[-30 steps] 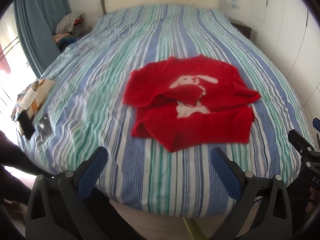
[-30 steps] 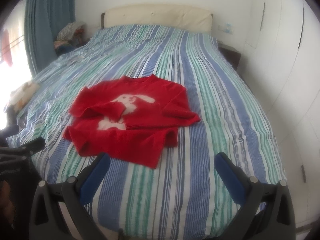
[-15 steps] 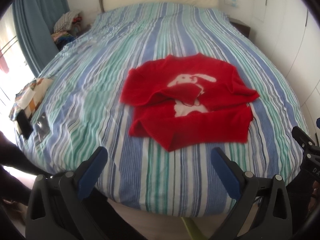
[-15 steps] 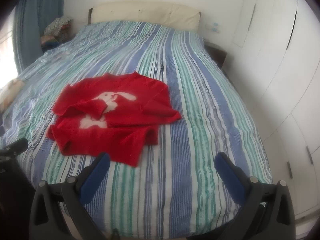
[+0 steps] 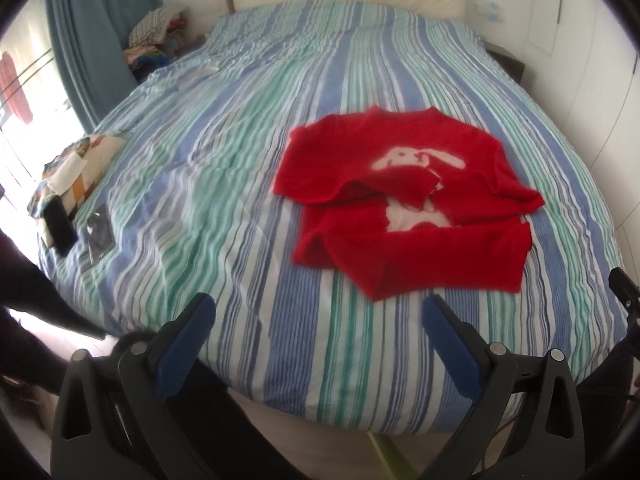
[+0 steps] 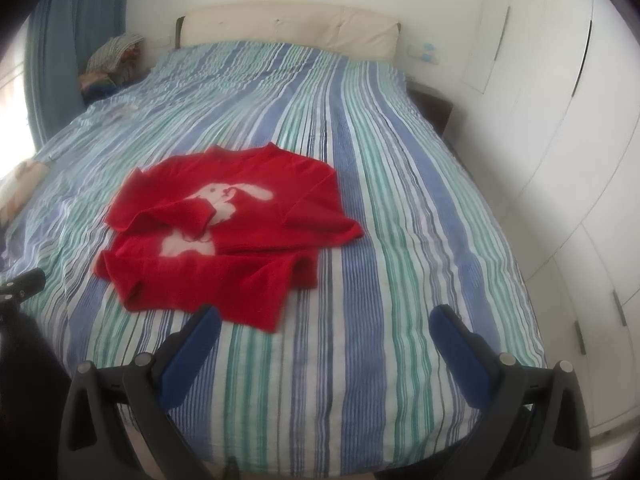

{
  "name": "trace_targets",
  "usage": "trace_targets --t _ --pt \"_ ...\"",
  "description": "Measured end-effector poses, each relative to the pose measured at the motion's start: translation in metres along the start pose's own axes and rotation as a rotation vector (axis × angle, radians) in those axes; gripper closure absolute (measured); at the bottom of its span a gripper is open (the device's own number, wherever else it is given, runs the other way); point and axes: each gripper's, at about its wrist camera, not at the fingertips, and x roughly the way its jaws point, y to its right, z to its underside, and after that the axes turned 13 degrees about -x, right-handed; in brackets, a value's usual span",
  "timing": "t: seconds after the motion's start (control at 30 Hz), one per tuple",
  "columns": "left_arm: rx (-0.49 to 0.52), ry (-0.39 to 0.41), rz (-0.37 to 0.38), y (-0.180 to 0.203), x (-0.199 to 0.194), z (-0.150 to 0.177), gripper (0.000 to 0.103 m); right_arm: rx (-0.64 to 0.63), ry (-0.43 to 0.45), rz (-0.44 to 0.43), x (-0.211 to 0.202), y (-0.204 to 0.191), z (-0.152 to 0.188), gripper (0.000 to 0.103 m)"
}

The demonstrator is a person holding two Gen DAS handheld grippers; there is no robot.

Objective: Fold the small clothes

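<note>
We hold our left gripper (image 5: pixel 316 320) and right gripper (image 6: pixel 326 330) over the foot of the blue-and-green striped bed (image 5: pixel 224 168), jaws wide apart, empty. The rumpled red knitted sweater with a white rabbit (image 5: pixel 408 200) lies ahead.

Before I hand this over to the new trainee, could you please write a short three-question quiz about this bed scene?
1. True or false: the left gripper is shut on the red sweater.
2. Which picture is on the sweater's front: A) a star, B) a white rabbit, C) a car?
3. Fill in: the sweater lies on a ______ bedspread.

Key:
1. False. Its fingers stand wide apart, short of the sweater; the right gripper is open too.
2. B.
3. Striped, in blue, green and white.
</note>
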Motion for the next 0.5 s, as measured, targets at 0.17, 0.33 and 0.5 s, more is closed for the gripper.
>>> trace_targets --t 0.17,0.33,0.5 --pt "-0.002 -0.009 -0.003 -0.002 0.003 0.003 0.000 0.002 0.006 -0.012 0.000 -0.003 0.000 0.000" --pt "0.019 -0.012 0.015 0.007 0.003 0.005 0.000 0.006 0.000 -0.010 0.001 -0.001 0.001 0.000" --pt "0.037 -0.007 0.027 0.013 0.000 0.006 0.000 0.012 -0.003 -0.011 0.003 0.001 0.001 0.000"
